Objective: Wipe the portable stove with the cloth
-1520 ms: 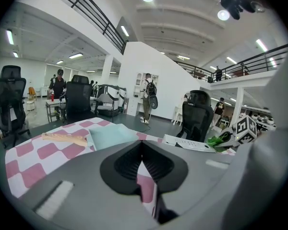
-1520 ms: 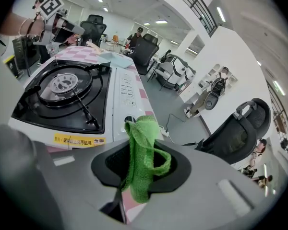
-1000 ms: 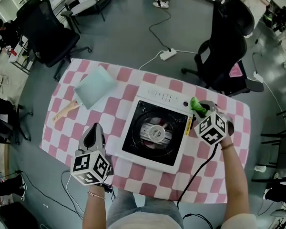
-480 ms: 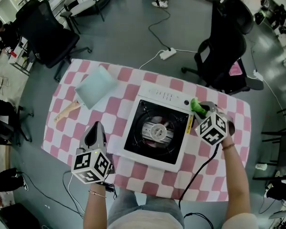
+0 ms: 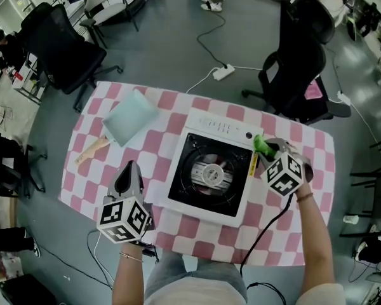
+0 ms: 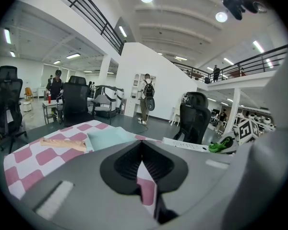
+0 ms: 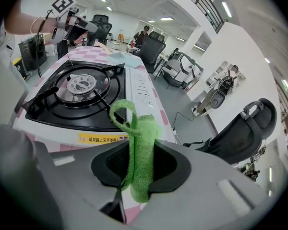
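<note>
The portable stove (image 5: pixel 211 170) is white with a black top and a round burner (image 5: pixel 207 175), and it sits in the middle of the pink checked table (image 5: pixel 86 146). My right gripper (image 5: pixel 265 146) is shut on a green cloth (image 5: pixel 261 145), held just off the stove's right edge near the yellow label. In the right gripper view the cloth (image 7: pixel 137 147) stands pinched between the jaws, with the stove (image 7: pixel 81 92) ahead. My left gripper (image 5: pixel 128 178) is shut and holds nothing, at the stove's front left.
A pale teal folded cloth (image 5: pixel 127 120) and a wooden utensil (image 5: pixel 93 149) lie on the table's left part. Black office chairs (image 5: pixel 301 68) stand beyond the table, and a power strip (image 5: pixel 223 72) with cables lies on the floor.
</note>
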Demonstrator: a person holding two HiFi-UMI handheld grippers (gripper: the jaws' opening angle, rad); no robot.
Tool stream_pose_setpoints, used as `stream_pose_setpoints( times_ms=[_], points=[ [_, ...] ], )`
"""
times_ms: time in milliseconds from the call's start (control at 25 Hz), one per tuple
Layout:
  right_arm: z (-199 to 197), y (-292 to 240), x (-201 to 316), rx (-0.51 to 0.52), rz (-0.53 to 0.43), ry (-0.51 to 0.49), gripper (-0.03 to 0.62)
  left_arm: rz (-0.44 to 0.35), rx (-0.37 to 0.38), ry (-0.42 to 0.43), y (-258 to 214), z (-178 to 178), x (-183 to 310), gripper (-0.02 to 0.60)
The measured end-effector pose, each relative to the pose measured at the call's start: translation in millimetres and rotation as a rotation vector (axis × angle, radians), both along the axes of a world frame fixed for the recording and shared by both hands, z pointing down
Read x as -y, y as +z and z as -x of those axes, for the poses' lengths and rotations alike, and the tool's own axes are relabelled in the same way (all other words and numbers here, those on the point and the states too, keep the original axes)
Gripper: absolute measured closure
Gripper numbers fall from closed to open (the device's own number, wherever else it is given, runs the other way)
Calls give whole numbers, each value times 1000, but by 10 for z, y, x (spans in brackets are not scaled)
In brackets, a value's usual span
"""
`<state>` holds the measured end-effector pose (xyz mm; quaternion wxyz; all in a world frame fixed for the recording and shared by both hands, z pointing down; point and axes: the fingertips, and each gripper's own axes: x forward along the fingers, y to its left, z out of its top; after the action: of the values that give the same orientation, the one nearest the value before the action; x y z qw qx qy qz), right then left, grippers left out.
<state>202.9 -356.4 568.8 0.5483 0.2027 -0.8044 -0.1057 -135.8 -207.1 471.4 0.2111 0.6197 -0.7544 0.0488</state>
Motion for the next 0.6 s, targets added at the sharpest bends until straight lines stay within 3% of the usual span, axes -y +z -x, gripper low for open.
stream_pose_setpoints(
  times_ms=[600],
  points=[
    [-27, 36, -223, -11, 19, 2, 500, 2, -3, 32, 0, -55, 5, 581]
  ],
)
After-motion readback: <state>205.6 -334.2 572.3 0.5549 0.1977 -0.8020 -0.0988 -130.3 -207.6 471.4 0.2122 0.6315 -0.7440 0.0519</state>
